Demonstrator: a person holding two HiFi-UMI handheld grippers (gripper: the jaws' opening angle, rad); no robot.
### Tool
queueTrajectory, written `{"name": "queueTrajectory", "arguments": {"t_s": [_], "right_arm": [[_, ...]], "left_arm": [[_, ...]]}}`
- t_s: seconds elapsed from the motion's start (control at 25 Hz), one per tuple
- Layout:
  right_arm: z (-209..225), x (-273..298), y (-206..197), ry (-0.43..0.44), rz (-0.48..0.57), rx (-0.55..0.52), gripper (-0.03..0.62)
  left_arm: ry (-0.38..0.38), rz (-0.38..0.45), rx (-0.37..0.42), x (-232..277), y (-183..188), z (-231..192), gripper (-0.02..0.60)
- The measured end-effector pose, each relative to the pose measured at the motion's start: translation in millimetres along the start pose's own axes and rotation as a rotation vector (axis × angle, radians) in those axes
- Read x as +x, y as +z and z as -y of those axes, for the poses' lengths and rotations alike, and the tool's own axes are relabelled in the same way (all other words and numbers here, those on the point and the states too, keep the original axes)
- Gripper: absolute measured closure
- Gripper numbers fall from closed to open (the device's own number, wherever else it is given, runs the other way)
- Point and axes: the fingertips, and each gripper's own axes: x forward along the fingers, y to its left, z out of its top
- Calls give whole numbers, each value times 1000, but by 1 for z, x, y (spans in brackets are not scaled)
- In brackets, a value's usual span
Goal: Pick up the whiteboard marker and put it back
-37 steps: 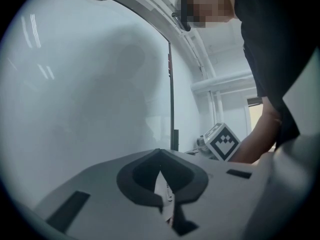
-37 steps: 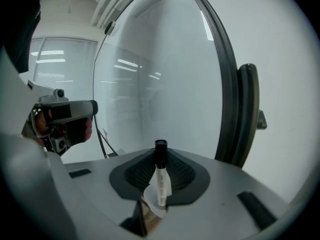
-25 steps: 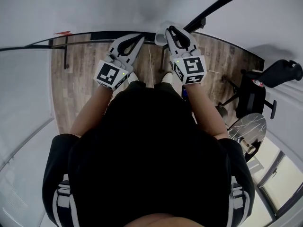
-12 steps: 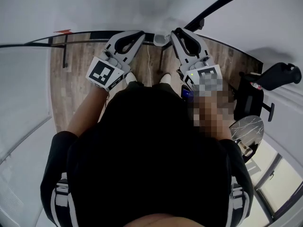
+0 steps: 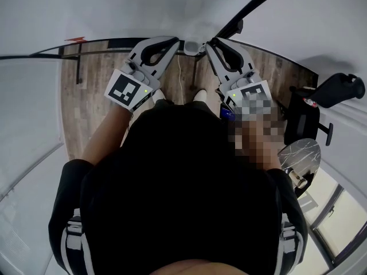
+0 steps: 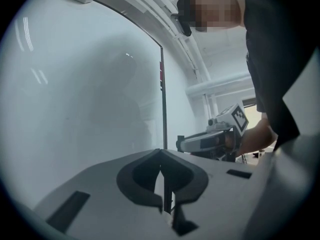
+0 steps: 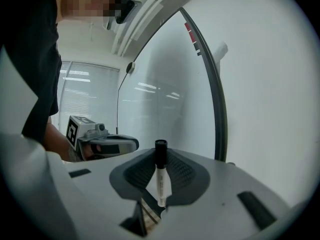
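Head view: both forearms reach forward toward 12 o'clock, left tool (image 5: 171, 40) and right tool (image 5: 210, 42) side by side, roughly level. Left gripper view: its jaws meet, nothing between them. Right gripper view: jaws clamp the whiteboard marker (image 7: 160, 179) upright, black cap at 12 o'clock.

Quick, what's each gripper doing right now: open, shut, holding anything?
Left gripper: jaws shut, nothing between them.
Right gripper: jaws closed on the marker, which stands upright.
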Motion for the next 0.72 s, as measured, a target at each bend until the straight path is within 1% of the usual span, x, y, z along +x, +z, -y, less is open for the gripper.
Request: {"name": "queueTrajectory", "arguments": {"t_s": [0.4, 0.72], "right_arm": [[-5, -12, 5, 3, 18, 1, 532], [-4, -13, 3, 9, 24, 15, 533]], "left_arm": [[-14, 19, -1, 5, 4, 14, 578], [1, -1, 4, 6, 1, 14, 578]]}}
